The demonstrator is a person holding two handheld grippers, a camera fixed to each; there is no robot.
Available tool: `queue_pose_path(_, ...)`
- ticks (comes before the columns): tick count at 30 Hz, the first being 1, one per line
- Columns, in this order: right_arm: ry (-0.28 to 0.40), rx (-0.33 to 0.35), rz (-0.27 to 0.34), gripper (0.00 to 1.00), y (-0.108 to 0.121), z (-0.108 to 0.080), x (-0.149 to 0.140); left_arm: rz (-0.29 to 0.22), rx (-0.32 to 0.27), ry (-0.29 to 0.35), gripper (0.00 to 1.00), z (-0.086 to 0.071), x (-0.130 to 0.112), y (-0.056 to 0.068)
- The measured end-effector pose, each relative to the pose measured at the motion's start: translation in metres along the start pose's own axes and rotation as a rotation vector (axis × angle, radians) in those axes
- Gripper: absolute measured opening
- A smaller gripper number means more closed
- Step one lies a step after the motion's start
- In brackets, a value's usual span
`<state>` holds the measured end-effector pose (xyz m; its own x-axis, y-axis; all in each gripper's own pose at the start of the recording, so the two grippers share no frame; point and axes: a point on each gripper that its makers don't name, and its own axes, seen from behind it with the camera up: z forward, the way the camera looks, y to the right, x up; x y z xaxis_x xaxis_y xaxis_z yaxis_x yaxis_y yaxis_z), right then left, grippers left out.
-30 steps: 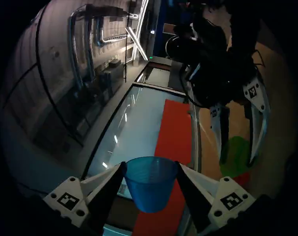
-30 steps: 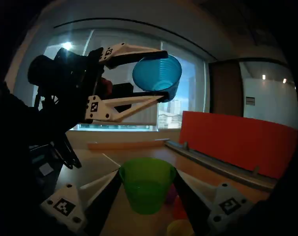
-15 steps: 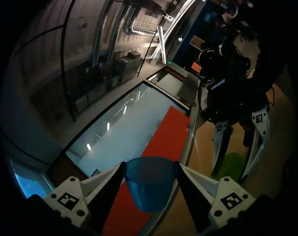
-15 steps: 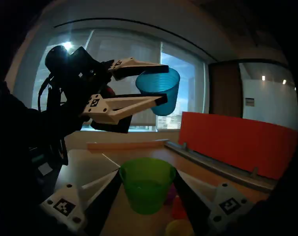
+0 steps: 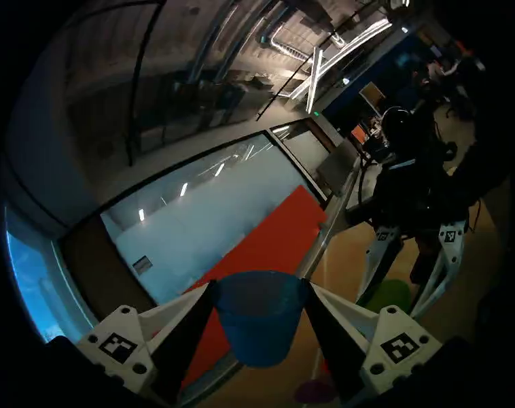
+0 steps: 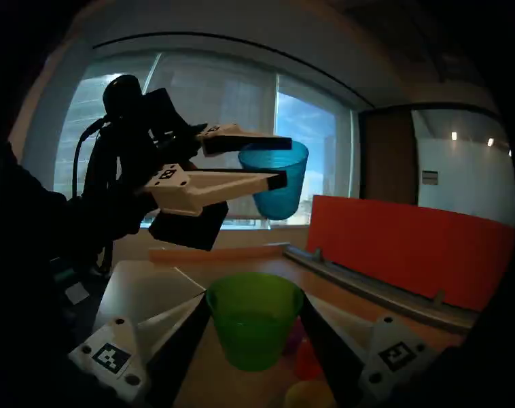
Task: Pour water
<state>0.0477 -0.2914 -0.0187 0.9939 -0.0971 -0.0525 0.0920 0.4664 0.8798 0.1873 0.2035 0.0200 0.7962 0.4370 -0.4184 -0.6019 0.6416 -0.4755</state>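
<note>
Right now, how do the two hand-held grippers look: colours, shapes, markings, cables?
Both the left hand-held gripper and the right hand-held gripper have two tapering white plastic fingers with black inner faces. Each finger base carries a square black-and-white marker. Behind the left one sits a black body with a black cable.

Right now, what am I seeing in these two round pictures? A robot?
No robot: a person holds two hand tools, each with two white fingers and a camera looking along them. In the left gripper view, the left gripper pinches a blue see-through plastic cup. In the right gripper view, the right gripper pinches a green see-through plastic cup over a wooden table; the blue cup hangs roughly upright beyond it. A red panel stands along the table. Beside the green cup lie small coloured objects, unidentifiable.
</note>
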Motion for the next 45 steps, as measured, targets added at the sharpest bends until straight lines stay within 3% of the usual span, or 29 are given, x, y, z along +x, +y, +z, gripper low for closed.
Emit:
queue_pose_path(9, 0.004, -0.007, 0.002, 0.91, 0.003, -0.003, -0.003, -0.229, -0.016, -0.017, 0.89, 0.0, -0.014, -0.002)
queue_pose_path(20, 0.007, -0.011, 0.002, 0.91, 0.005, -0.004, -0.002, -0.442, -0.022, -0.01, 0.89, 0.003, -0.025, -0.005)
queue_pose_path(23, 0.006, -0.012, 0.002, 0.91, 0.006, -0.004, -0.002, -0.467, -0.028, -0.01, 0.89, 0.002, -0.027, -0.004)
queue_pose_path(32, -0.001, -0.017, 0.01, 0.91, 0.006, -0.004, 0.0, -0.477, -0.037, -0.039, 0.89, 0.001, -0.037, 0.003)
queue_pose_path(45, -0.044, -0.055, 0.04, 0.91, 0.018, -0.024, -0.013, -0.514, -0.033, -0.129, 0.89, -0.005, -0.083, 0.019)
